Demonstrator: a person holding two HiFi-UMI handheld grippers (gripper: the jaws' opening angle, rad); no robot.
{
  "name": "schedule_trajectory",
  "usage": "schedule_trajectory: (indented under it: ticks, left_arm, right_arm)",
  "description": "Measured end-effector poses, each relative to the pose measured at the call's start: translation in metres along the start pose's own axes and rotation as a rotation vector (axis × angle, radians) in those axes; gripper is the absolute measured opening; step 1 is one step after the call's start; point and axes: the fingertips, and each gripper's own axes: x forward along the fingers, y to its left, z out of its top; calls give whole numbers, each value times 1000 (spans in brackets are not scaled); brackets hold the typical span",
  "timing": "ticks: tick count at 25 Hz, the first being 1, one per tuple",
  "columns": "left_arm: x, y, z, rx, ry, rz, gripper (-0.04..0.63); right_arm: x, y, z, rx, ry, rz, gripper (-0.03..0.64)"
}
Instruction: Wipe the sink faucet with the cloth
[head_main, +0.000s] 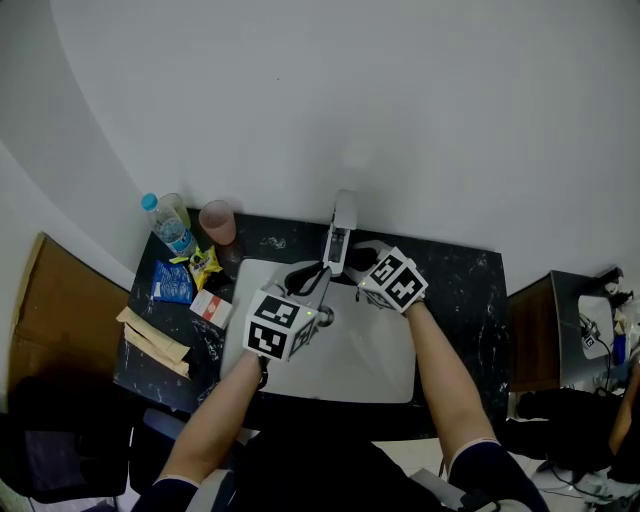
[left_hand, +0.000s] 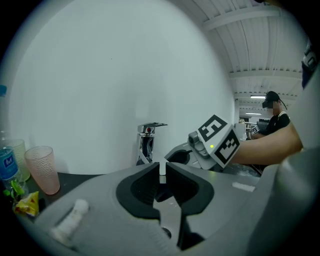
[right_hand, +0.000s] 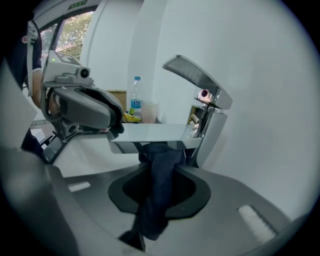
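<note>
On a black counter (head_main: 470, 290) below a plain white wall (head_main: 400, 100) (bottle (head_main: 165, 225) and pink cup (head_main: 217, 221) off to its left), the left gripper (left_hand: 162, 170), nearly level, pinches the spout tip of the faucet (left_hand: 146, 142) in almost-closed jaws, while the right gripper (right_hand: 161, 172), tipped downward, clamps the dark cloth (right_hand: 157, 200) just under that spout.

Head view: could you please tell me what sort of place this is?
Probably a washbasin station mocked up in a lab or workshop: a white sink with a chrome faucet set in a dark counter against a bare wall, and another person in the background.
</note>
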Motion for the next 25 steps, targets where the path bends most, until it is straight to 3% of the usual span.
schedule_trajectory:
  ticks: [5,18,21,25]
  left_arm:
    - [1,0,1,3,-3,-7,44]
    - [0,-12,-5,32,31,-53,44]
    - [-8,-15,-9,28,33,-80,44]
    - [-24,-1,-10,6,4,-53,44]
  right_arm:
    - [-5,26,1,-47,-32,26,80]
    - [-16,85,-8,-30,-40,104,80]
    - [-24,91,-3,-30,-65,81,80]
    - [-31,92,-7,21,-39,24,80]
